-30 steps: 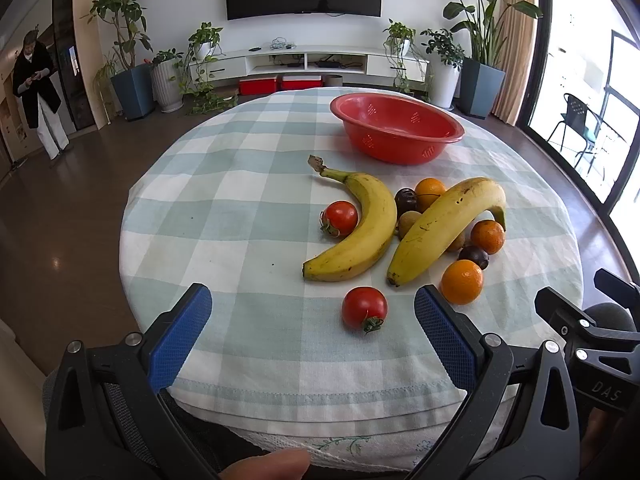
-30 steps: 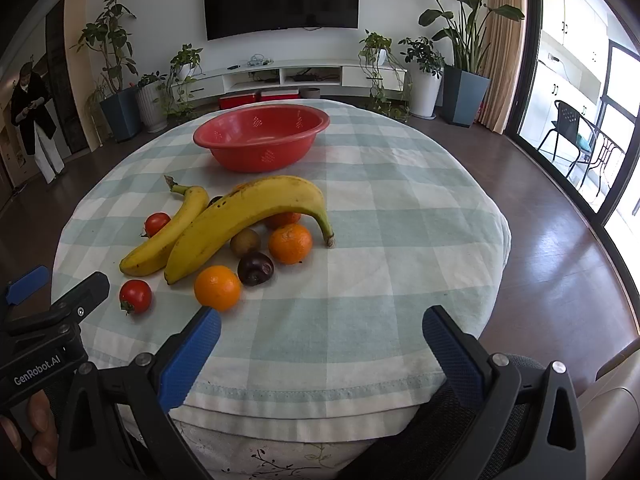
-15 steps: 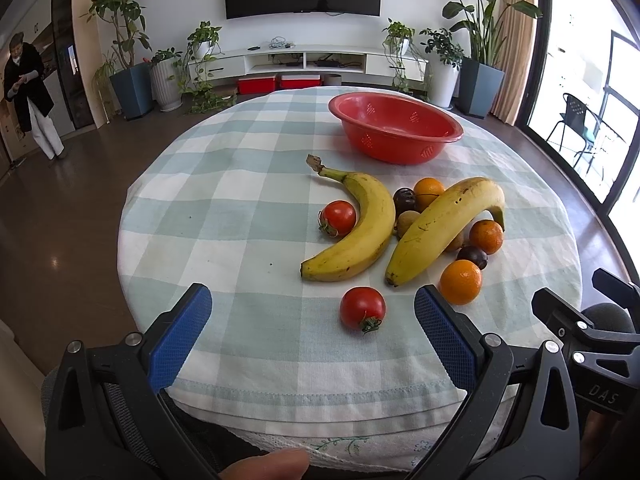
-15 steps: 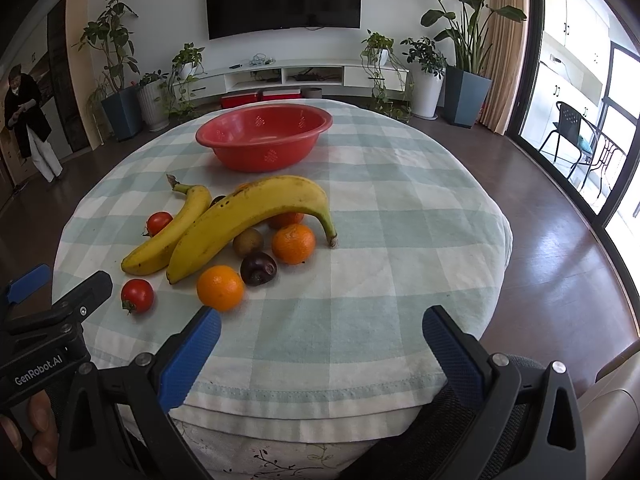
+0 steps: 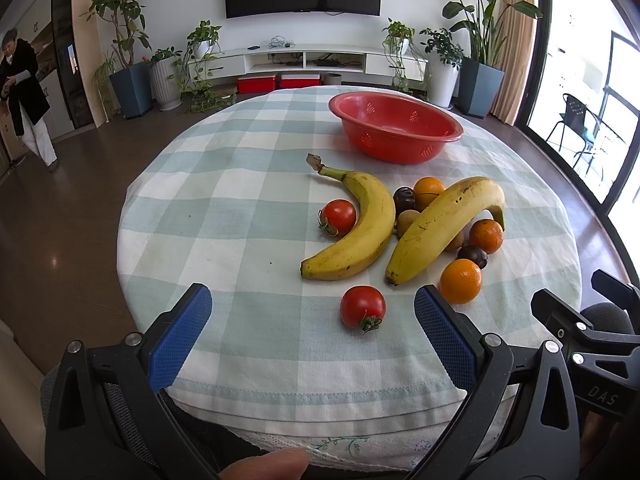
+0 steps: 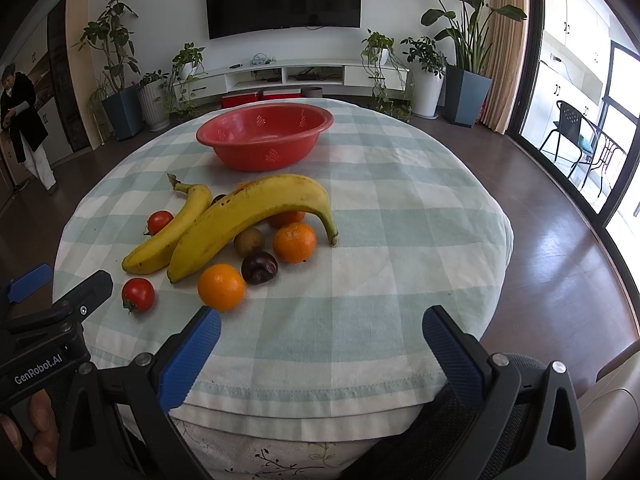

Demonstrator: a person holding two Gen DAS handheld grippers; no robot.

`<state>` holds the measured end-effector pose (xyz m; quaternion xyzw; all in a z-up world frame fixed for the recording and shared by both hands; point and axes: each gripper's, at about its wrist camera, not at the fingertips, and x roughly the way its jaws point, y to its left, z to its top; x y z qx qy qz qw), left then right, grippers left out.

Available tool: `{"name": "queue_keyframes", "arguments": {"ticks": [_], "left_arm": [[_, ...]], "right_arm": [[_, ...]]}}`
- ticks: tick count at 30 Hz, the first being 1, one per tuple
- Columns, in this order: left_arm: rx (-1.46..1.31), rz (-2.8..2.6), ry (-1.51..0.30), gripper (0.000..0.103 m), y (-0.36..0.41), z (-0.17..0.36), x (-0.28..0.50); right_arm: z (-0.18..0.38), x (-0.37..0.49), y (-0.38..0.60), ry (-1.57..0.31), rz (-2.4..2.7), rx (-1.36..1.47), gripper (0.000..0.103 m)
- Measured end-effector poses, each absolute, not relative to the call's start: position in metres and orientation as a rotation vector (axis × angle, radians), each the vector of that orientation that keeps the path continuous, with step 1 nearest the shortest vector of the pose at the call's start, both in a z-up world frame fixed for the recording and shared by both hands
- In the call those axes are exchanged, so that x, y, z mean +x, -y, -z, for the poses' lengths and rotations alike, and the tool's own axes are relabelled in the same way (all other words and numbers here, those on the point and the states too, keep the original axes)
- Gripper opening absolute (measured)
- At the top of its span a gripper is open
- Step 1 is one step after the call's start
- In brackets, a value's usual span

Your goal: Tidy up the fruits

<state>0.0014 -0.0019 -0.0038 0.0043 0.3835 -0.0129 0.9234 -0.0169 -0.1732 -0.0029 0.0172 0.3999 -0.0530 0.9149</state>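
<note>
Two yellow bananas lie on the checked tablecloth with two red tomatoes, several oranges, dark plums and a kiwi around them. An empty red bowl stands behind them; it also shows in the right wrist view. My left gripper is open and empty at the near table edge, the near tomato between its fingers' line. My right gripper is open and empty, right of the near orange.
The round table has bare cloth on its right and left sides. Its near edge drops off under both grippers. A person walks at the far left. Potted plants and a TV shelf line the back wall.
Both grippers have edged slightly forward and to the left; the fruit has not moved. The person at the far left has walked a little.
</note>
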Motion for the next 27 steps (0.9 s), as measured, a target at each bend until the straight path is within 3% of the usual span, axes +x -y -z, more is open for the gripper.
{"name": "queue_keyframes", "arguments": {"ticks": [27], "left_arm": [[0.007,0.026,-0.789,0.103,0.0016,0.0041,0.0018]], "right_arm": [[0.0093,-0.0154,0.1712,-0.836,0.105,0.038,0.103]]}}
